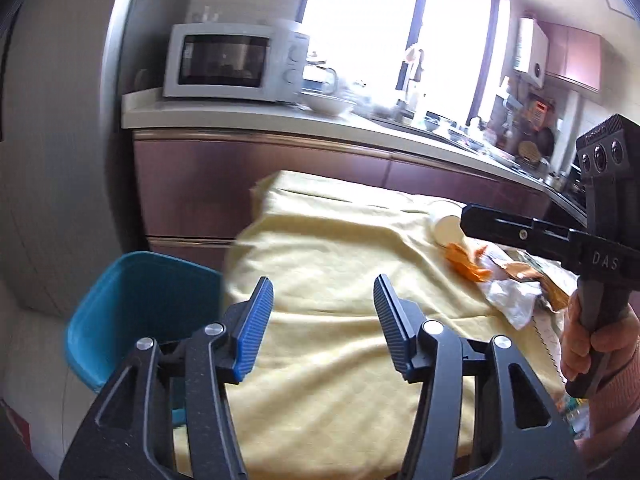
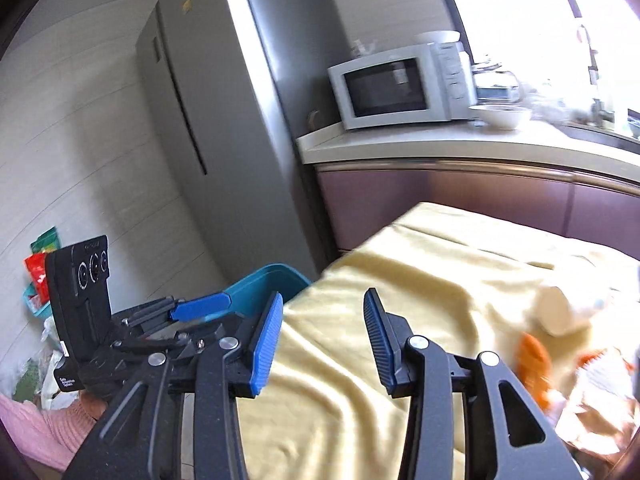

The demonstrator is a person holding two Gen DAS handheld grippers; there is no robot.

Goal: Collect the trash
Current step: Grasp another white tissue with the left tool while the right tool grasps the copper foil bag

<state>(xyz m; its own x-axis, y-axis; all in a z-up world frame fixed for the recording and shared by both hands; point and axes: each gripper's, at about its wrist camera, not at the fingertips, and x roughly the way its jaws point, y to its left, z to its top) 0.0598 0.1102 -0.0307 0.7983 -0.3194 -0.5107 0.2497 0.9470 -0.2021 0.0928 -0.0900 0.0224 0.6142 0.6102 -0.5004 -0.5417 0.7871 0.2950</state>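
Left wrist view: the left gripper (image 1: 323,300), jaws spread and empty, hangs over a yellow cloth (image 1: 340,272); trash (image 1: 504,280) lies at its right side, a blue bin (image 1: 132,300) left. A microwave (image 1: 236,64) sits on the counter (image 1: 280,124).

Right wrist view: the right gripper (image 2: 323,320) is spread, empty; a fridge (image 2: 240,120) stands behind the bin.

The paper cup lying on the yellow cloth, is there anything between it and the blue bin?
Nothing visible blocks it. From the paper cup to the blue bin beside the table there is only bare yellow cloth. The wrappers lie on the cup's other side. Both grippers, left and right, are open and empty.
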